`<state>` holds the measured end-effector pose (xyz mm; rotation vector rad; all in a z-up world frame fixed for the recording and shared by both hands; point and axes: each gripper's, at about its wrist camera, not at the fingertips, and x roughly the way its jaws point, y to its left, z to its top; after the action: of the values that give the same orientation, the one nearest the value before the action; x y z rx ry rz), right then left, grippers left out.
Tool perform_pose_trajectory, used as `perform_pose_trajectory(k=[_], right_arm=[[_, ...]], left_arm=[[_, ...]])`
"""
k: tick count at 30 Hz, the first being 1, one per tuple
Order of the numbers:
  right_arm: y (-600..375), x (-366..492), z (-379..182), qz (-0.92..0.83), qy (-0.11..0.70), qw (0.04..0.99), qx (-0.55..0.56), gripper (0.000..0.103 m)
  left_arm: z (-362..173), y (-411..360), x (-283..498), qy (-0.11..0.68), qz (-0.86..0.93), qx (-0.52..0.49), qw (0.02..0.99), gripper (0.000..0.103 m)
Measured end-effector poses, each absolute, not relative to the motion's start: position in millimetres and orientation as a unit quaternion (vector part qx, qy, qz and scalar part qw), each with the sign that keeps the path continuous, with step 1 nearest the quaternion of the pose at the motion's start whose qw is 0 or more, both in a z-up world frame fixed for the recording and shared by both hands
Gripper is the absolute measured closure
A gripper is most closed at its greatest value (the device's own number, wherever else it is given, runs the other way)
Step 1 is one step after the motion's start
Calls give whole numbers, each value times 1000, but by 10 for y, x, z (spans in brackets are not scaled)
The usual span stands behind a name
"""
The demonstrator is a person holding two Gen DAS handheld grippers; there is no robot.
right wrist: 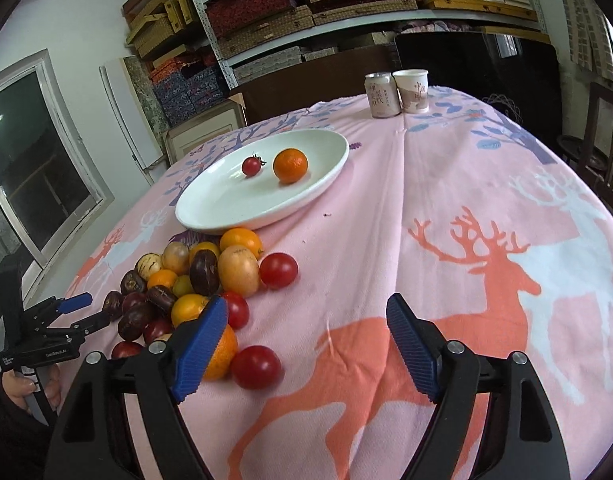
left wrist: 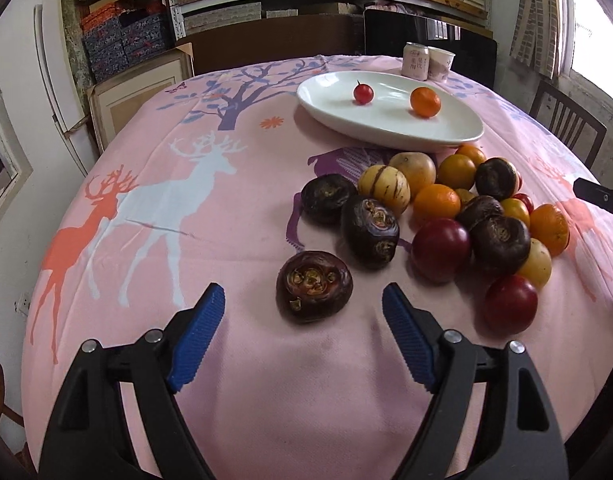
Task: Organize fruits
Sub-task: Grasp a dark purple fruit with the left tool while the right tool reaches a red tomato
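Both grippers are spread wide, grasping nothing. The left gripper (left wrist: 303, 300) frames a lone water chestnut (left wrist: 314, 286) just ahead; bare table (left wrist: 146, 240) lies to its left, the fruit pile (left wrist: 458, 208) to its right. The right gripper (right wrist: 307, 312) faces bare cloth, with the pile beside its left finger. Only its view shows the can (right wrist: 381, 94) clear of the plate (right wrist: 210, 208).

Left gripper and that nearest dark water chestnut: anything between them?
Nothing: in the left wrist view only bare pink tablecloth lies between the open left gripper and the water chestnut.
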<state>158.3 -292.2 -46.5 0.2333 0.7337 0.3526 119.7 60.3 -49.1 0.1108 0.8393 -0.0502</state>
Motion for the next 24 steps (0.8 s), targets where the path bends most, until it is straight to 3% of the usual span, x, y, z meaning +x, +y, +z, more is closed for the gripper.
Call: perform_pose_trajectory(k=[6, 11, 14, 24], right_arm=[[-2889, 1497, -455, 164, 350, 917, 100, 21], [-2820, 1433, -481, 171, 360, 914, 75, 21], [-2756, 1372, -495, 184, 361, 913, 55, 21], [-2550, 1236, -512, 215, 361, 907, -7, 21]], left_arm=[[-572, 514, 1496, 439, -25, 69, 896, 26], [-559, 571, 1496, 430, -58, 31, 900, 61], [-476, 605, 1403, 400, -58, 19, 915, 61], [-473, 639, 1397, 402, -57, 7, 914, 61]])
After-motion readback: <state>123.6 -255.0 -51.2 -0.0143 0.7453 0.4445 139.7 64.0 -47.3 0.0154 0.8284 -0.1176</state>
